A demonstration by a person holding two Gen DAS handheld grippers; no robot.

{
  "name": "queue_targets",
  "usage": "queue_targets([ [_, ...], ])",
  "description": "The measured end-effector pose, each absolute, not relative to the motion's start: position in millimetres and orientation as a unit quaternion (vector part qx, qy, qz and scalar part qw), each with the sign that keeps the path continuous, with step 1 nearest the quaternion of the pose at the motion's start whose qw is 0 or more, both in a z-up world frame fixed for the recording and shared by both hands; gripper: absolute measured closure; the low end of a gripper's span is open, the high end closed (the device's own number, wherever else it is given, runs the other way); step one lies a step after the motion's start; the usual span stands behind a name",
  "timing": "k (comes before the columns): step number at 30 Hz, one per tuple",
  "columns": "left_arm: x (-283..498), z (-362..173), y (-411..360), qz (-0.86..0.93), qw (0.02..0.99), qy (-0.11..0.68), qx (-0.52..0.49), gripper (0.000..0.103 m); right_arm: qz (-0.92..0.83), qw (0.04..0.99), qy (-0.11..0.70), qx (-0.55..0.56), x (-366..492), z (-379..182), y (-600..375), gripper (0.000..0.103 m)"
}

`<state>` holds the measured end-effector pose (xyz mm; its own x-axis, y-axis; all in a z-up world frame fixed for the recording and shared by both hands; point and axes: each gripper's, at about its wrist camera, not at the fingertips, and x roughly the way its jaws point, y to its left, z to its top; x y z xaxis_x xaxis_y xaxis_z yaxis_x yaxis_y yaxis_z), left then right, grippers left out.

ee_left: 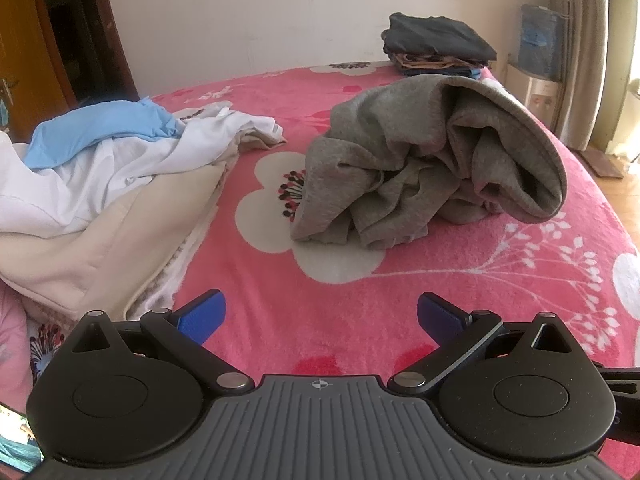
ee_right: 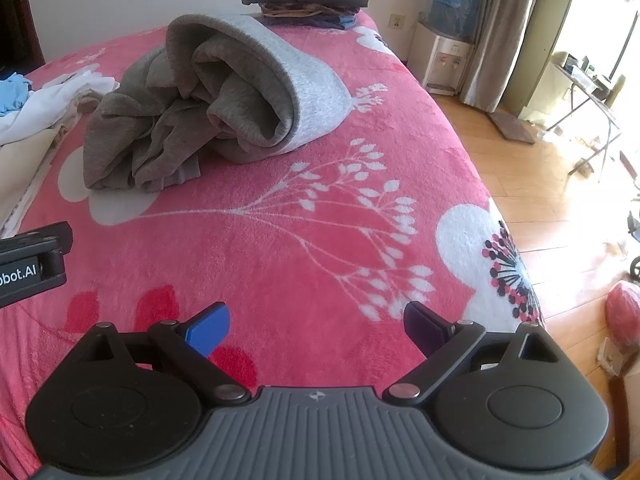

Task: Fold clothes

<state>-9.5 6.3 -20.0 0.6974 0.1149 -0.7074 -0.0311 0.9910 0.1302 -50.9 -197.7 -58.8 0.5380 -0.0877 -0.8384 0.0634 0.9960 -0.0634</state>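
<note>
Item 1, grey sweatshirt (ee_left: 420, 160): crumpled heap at mid-bed on the pink floral blanket (ee_left: 360, 292), ribbed hem rolled up into a hood-like arch on its right side; in the right wrist view it sits far left, w/ the lighter outer face showing. Item 2, unfolded pile (ee_left: 108, 184): white, blue and cream pieces, left of the grey one, apart from it. Item 3, folded stack (ee_left: 436, 46): dark top layer, far corner by the wall, so we judge part of the job done. Item 4, left gripper (ee_left: 320, 316): blue pads spread wide, nothing between them, hovering over bare blanket on the near side. Item 5, right gripper (ee_right: 316, 326): same, spread and empty, near edge of bed. Step in hand, as we read it: approach to the grey sweatshirt, not yet touched. Next move prob. calls for both claws to reach far, each pinching a hem corner or shoulder, then lifting and shaking flat before any fold; which end is the neck we can't tell from the bunching.
</note>
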Motion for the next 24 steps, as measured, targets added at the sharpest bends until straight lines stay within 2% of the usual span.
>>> queue_targets([
  [24, -7.4, -19.2, 5.6, 0.043, 0.918, 0.39, 0.051, 0.0, -0.045, 0.877, 0.477, -0.013, -52.1, -57.7, -199.1, 0.006],
])
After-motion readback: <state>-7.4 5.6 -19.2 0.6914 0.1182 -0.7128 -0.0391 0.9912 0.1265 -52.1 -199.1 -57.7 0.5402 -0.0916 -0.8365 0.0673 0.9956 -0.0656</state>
